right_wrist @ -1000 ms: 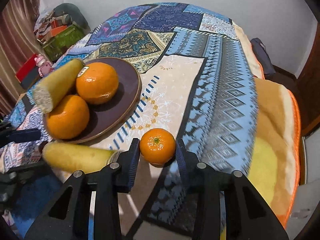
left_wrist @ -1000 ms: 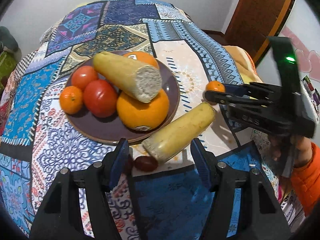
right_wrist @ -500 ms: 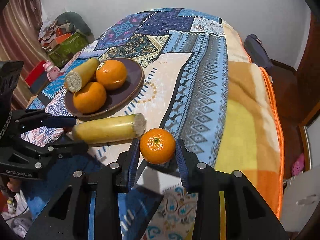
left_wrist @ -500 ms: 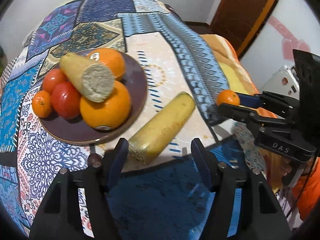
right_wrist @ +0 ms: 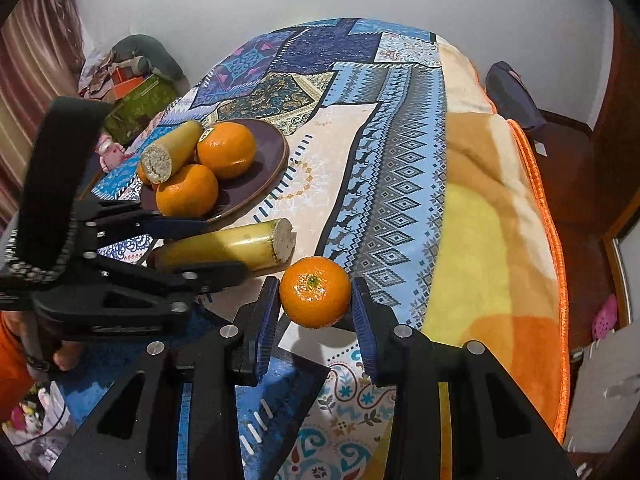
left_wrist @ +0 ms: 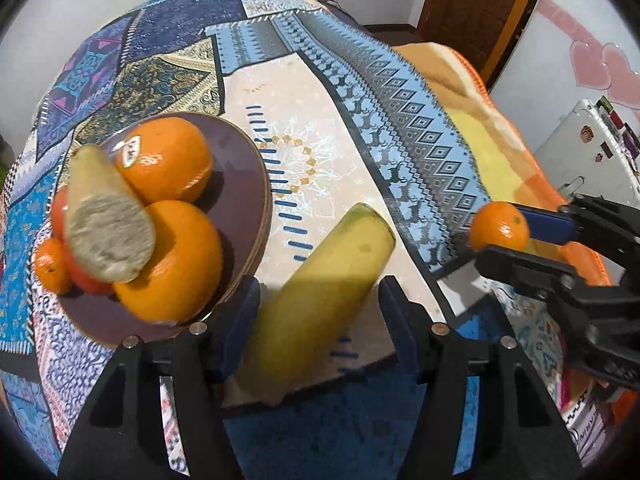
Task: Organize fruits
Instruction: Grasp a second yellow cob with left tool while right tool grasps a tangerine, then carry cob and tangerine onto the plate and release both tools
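Note:
A yellow banana piece (left_wrist: 320,280) lies on the patterned tablecloth beside the brown plate (left_wrist: 240,184). My left gripper (left_wrist: 318,292) straddles its near end and its jaws are closing; a small gap still shows at the right pad. On the plate are two large oranges (left_wrist: 164,160), a second banana piece (left_wrist: 104,232), tomatoes (left_wrist: 86,280) and a small mandarin (left_wrist: 50,266). My right gripper (right_wrist: 314,300) is shut on another small mandarin (right_wrist: 316,296) and holds it above the table's near edge, right of the left gripper (right_wrist: 224,246).
An orange and yellow blanket (right_wrist: 500,240) covers the table's right side and hangs over its edge. A wooden door (left_wrist: 480,8) and a white appliance (left_wrist: 592,148) stand to the right. Bags and clutter (right_wrist: 132,76) lie on the floor at the far left.
My left gripper slid right and lower until the loose banana piece came between its jaws. The right gripper drew back from the plate with the mandarin still in it.

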Demonstrator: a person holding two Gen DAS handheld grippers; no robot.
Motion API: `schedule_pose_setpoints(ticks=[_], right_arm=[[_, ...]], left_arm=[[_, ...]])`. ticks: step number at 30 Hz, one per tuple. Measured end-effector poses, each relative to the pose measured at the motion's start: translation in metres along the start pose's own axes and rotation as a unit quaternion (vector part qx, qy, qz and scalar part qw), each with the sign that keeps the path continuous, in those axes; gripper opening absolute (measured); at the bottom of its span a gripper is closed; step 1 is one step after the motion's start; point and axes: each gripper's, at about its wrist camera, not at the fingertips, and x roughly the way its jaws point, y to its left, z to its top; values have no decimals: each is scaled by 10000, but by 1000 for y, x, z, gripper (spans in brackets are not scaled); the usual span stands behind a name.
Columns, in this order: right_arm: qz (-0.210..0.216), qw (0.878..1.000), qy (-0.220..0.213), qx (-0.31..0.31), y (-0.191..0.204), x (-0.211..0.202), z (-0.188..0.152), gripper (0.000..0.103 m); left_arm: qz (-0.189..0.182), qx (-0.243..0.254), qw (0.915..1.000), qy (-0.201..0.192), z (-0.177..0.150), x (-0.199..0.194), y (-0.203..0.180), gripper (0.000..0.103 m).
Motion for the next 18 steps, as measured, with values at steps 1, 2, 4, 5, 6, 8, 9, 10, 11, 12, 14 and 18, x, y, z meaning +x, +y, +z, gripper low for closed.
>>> schedule_pose_setpoints(ticks=[1, 2, 4, 5, 6, 8, 9, 10, 11, 12, 14, 18], right_arm=[[-20, 10000, 1, -7, 0, 0, 0, 33], [-31, 10000, 4, -7, -1, 0, -1, 33], [-17, 10000, -1, 34, -2, 0, -1, 33], [-9, 10000, -6, 54, -3, 0, -1, 33], [1, 10000, -9, 72, -4, 0, -1, 33], [29, 9999, -13, 102, -4, -1, -2, 33], [40, 9999, -10, 102, -3, -1, -3, 33], [40, 10000, -10, 86, -2, -1, -3, 33], [44, 10000, -10, 79, -1, -2, -3, 33], [57, 10000, -9, 65, 0, -2, -3, 33], [54, 10000, -9, 41, 2, -2, -3, 33], [52, 10000, -40, 24, 5, -4, -2, 33]], left_arm=[[-24, 0, 10000, 4, 1, 3, -1, 61], [-40, -6, 10000, -2, 1, 5, -1, 59], [-52, 3, 10000, -27, 0, 6, -2, 54], [-58, -9, 10000, -24, -1, 5, -3, 51], [-99, -52, 9999, -22, -2, 4, -2, 47], [-207, -150, 9997, -3, -5, 1, -1, 43], [-233, -182, 9996, 1, -7, -1, 0, 41], [-251, -188, 9995, -8, -10, -3, -1, 40], [-245, -171, 9996, -18, -13, -6, -2, 39], [-203, -124, 9997, -27, -16, -7, -5, 39], [-38, 43, 10000, -9, -17, -6, -12, 39], [29, 94, 9999, 70, -14, 8, -15, 39]])
